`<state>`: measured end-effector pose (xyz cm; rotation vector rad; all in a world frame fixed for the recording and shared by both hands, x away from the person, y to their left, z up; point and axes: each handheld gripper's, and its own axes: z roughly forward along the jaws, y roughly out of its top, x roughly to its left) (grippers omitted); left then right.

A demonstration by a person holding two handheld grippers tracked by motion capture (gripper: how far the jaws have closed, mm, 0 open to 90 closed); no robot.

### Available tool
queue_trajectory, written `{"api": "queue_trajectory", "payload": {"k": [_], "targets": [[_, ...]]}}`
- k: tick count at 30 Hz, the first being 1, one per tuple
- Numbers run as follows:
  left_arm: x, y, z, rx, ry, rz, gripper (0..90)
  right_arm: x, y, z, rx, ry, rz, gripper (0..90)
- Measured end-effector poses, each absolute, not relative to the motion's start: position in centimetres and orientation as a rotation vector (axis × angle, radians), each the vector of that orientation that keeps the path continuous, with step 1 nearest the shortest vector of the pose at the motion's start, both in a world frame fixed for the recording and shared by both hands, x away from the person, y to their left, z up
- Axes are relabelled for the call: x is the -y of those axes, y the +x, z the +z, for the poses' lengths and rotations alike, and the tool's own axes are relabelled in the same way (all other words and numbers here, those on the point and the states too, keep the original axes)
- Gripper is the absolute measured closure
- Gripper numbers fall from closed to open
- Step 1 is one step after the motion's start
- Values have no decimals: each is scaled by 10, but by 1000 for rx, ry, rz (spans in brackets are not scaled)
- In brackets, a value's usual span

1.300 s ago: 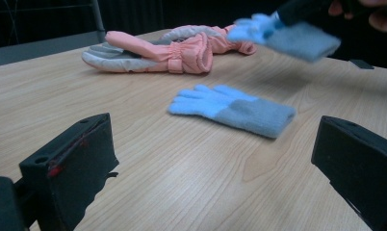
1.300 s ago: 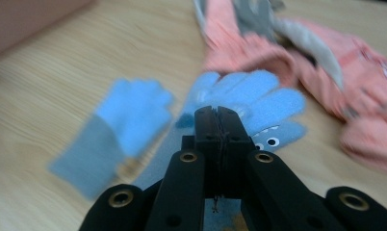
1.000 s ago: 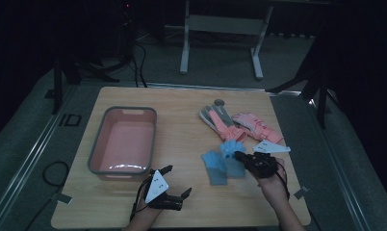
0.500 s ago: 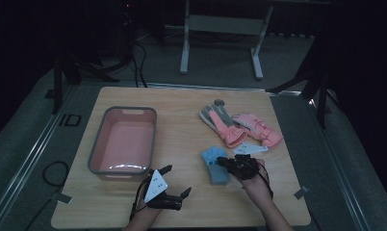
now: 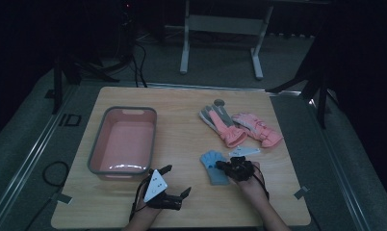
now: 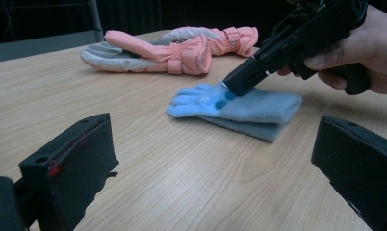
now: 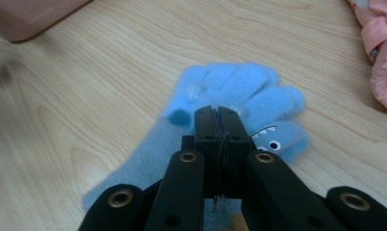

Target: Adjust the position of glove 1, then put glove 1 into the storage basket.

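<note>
Blue fleece glove [image 5: 214,167] lies near the tabletop's front edge, fingers pointing away; right gripper [image 7: 215,111], jaws closed and empty, presses its knuckles; left gripper [image 5: 174,182] gapes idle.

High view dim; gripper views brighter, sharp.

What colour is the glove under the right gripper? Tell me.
Light blue glove, with a small toothy face printed on it; the right gripper view shows it best.

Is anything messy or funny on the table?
A little. The pink gloves lie in a crooked, overlapping heap, not laid out flat. The blue glove has the right gripper shut, its tips pressed onto it. The pink tub sits straight.
</note>
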<state>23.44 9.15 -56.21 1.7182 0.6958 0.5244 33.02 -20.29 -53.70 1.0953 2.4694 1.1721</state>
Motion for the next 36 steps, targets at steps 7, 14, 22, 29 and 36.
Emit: {"api": "queue_trajectory", "payload": {"k": [7, 14, 22, 29, 36], "targets": [[-92, 235, -562, -700, 1716, 520, 16, 202, 331, -546, -2460, 1102, 1121, 882], [-92, 235, -562, -708, 1716, 526, 16, 200, 328, -544, -2450, 1102, 1103, 848], [-91, 236, -561, -717, 1726, 503, 16, 202, 324, -534, -2461, 1041, 1157, 473], [-81, 238, -556, -668, 1847, 456, 16, 208, 325, -532, -2485, 1085, 1141, 148], [-73, 240, -550, -688, 1860, 446, 38, 222, 323, -521, -2448, 1046, 1160, 139]]}}
